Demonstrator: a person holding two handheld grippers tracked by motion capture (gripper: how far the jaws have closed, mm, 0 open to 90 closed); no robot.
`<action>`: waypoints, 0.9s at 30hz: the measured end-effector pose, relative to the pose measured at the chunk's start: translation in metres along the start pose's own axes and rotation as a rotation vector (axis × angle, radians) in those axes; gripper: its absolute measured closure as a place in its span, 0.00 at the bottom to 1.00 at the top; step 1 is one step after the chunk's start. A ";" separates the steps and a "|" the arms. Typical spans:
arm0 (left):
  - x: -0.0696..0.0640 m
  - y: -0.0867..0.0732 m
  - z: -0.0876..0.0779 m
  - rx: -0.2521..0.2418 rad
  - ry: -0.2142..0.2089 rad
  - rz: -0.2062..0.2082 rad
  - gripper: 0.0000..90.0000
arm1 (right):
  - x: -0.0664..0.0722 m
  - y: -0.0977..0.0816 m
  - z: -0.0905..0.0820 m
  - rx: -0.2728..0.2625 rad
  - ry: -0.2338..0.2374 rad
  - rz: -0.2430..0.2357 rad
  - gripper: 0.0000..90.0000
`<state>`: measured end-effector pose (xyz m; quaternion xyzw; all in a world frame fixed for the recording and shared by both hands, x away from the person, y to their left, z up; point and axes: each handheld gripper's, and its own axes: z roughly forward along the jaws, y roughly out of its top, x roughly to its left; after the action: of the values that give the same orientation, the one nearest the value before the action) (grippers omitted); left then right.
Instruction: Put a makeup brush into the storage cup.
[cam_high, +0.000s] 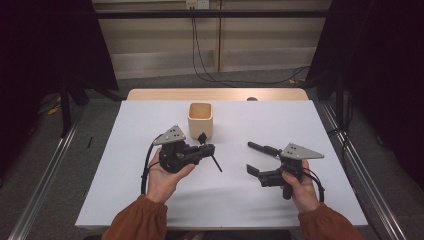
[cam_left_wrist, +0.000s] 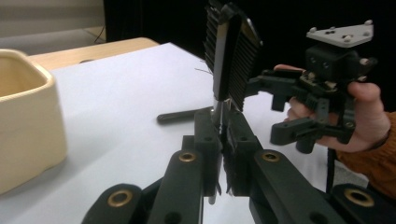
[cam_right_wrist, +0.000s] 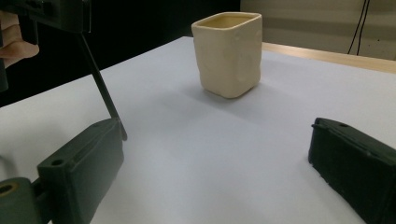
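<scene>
Left gripper (cam_high: 207, 148): my jaws clenched on brush (cam_left_wrist: 232, 56), shaft pinched, bristle head beyond my tips.
Right gripper (cam_high: 253, 157): released.
Handling: I judge it light, stiff; grip the shaft.
Cup (cam_high: 200, 120): near.

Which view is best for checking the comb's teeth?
The left gripper view: the black comb stands close and upright in the shut left gripper, teeth rows sharp. The high view shows it small and dark. The right gripper view catches its thin handle.
</scene>
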<state>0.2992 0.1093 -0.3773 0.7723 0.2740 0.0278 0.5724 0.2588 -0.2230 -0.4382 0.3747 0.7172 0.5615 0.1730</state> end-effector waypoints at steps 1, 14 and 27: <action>0.001 0.000 -0.002 0.004 0.005 -0.001 0.95 | 0.000 -0.001 -0.001 -0.003 -0.008 0.001 0.03; 0.014 0.005 -0.016 0.048 0.048 0.009 0.95 | -0.002 -0.005 -0.021 -0.017 -0.066 -0.003 0.02; 0.026 0.010 -0.027 0.064 0.087 -0.001 0.95 | -0.008 -0.013 -0.038 -0.028 -0.090 0.003 0.01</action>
<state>0.3157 0.1433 -0.3663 0.7883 0.2997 0.0521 0.5348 0.2339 -0.2553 -0.4403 0.3981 0.7002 0.5543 0.2097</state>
